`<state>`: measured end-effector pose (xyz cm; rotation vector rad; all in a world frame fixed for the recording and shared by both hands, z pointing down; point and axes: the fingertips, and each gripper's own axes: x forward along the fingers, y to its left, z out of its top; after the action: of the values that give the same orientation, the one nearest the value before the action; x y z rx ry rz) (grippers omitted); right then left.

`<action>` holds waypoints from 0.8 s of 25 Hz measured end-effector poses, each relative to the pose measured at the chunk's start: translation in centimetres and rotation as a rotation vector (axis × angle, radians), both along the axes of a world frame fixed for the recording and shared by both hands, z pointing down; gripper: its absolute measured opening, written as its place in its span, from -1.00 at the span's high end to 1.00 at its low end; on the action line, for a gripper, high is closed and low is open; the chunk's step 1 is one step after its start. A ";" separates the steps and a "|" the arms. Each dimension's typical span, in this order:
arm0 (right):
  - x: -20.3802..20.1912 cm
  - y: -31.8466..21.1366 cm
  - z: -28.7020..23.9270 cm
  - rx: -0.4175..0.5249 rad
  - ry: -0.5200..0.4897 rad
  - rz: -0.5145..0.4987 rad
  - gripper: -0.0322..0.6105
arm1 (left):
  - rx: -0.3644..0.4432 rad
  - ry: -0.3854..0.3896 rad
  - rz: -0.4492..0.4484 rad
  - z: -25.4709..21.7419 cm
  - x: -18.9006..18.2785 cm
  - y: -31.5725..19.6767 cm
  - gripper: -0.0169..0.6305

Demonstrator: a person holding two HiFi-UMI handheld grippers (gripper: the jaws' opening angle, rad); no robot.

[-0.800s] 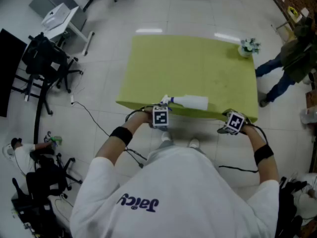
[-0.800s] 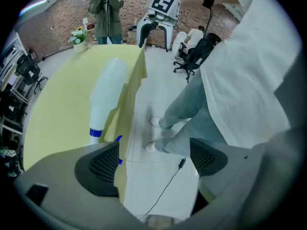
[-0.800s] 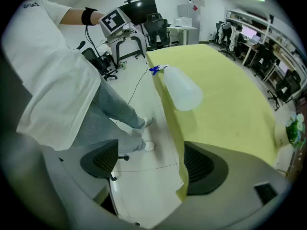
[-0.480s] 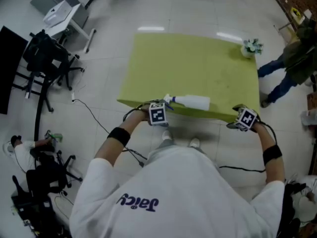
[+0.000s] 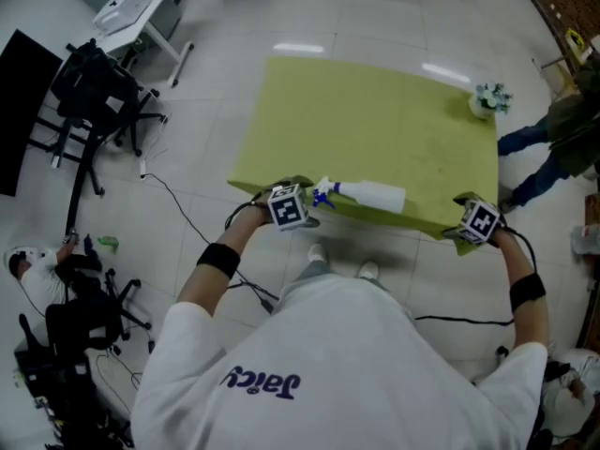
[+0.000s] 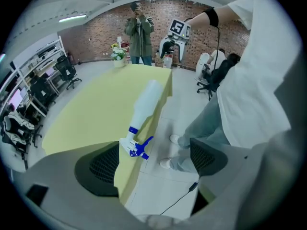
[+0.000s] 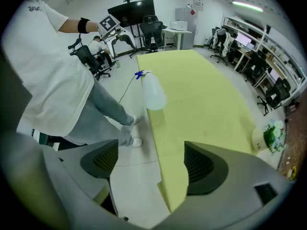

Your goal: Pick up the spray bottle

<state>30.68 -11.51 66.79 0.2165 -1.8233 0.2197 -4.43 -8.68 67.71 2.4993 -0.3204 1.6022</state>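
Observation:
The spray bottle [image 5: 367,195], white with a blue trigger, lies on its side along the near edge of the yellow-green table [image 5: 375,120], nozzle pointing left. My left gripper [image 5: 289,208] hangs just left of the nozzle, at the table's near left corner. In the left gripper view the spray bottle [image 6: 143,110] lies beyond the left gripper [image 6: 151,163], whose jaws stand open and empty. My right gripper [image 5: 479,223] hovers at the near right corner, well clear of the bottle. The right gripper [image 7: 151,163] is open over the table edge, with the spray bottle [image 7: 153,93] farther off.
A small potted plant [image 5: 487,101] stands at the table's far right corner. A person in a green jacket [image 5: 562,129] stands by the right side. Office chairs [image 5: 89,101] and a cable [image 5: 178,218] are on the floor to the left.
My right gripper has moved right along the near table edge, away from the bottle. The left gripper has shifted slightly left. The bottle has not moved.

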 end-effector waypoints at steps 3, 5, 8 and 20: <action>-0.8 -0.8 -0.4 -0.001 0.012 -0.043 -0.49 | 0.023 0.031 -0.048 -0.6 -0.7 -0.6 -0.51; -1.8 -1.4 -1.2 -0.004 0.006 -0.071 -0.49 | 0.035 0.049 -0.082 -1.0 -1.2 -0.8 -0.52; -2.7 -2.6 -1.5 -0.004 0.007 -0.107 -0.49 | 0.060 0.061 -0.140 -1.3 -2.0 -1.4 -0.51; -9.8 -6.4 -2.1 -0.025 0.012 -0.267 -0.49 | 0.167 0.168 -0.374 -3.2 -6.4 -2.7 -0.52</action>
<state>20.92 -17.95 64.65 -0.0438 -1.8152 0.0528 -10.80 -11.34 64.51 2.4770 -0.8709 1.2575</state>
